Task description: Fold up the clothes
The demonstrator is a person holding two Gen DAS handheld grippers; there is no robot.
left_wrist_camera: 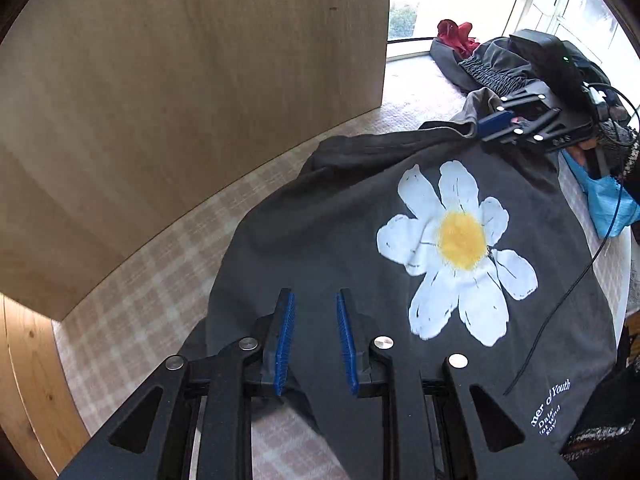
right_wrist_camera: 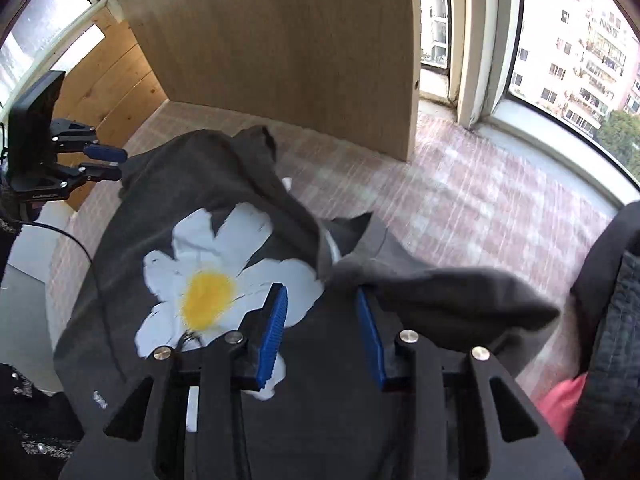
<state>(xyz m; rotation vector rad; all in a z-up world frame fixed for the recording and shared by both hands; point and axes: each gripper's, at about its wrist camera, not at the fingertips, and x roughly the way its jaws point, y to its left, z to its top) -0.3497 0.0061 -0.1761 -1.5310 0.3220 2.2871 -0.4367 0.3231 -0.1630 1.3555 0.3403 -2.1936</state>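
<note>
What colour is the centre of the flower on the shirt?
Yellow centre, white petals; clearest in the left wrist view.

White print on the dark grey T-shirt [left_wrist_camera: 320, 240], near its hem, partly reads "mer of Youth"; the smaller lines beneath are too small to make out. Nothing else is legible.

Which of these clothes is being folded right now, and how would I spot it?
Look at the checked cloth in front of the big wooden board. Spread there lies a dark grey shirt, under both open grippers. Unlike the dark clothes heaped by the window, it bears a large white daisy with a yellow centre.
</note>
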